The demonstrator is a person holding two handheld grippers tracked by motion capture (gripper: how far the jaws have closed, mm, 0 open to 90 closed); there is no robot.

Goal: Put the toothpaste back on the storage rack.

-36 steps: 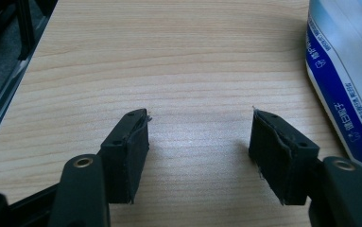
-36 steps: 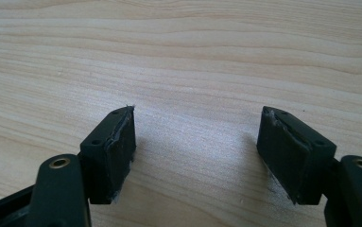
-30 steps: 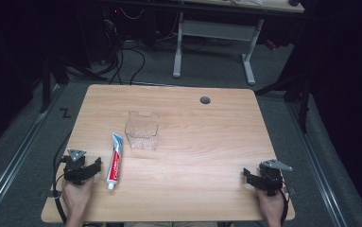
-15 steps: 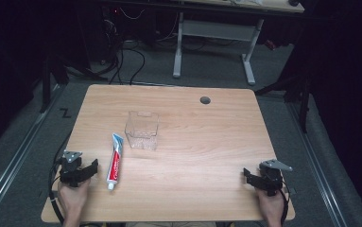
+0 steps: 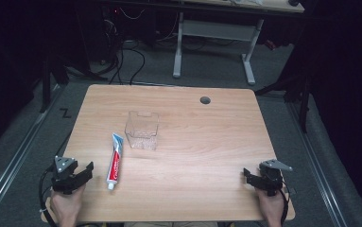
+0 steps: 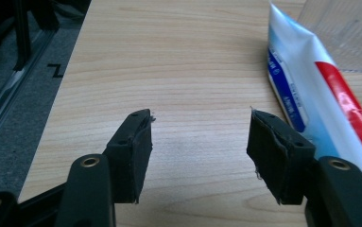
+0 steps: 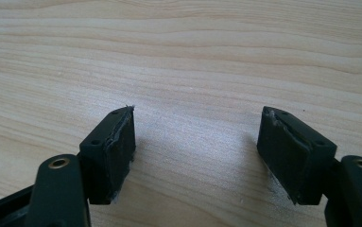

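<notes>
your left tongs [image 5: 81,173], spread and empty at lower left, could nudge the red-white-blue toothpaste tube [image 5: 114,161] away if you approach off-line.

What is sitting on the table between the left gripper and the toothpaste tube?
Nothing: in the high view only bare wood separates the left gripper from the toothpaste tube. The left gripper view shows the same, with the tube just right of its open jaws.
</notes>
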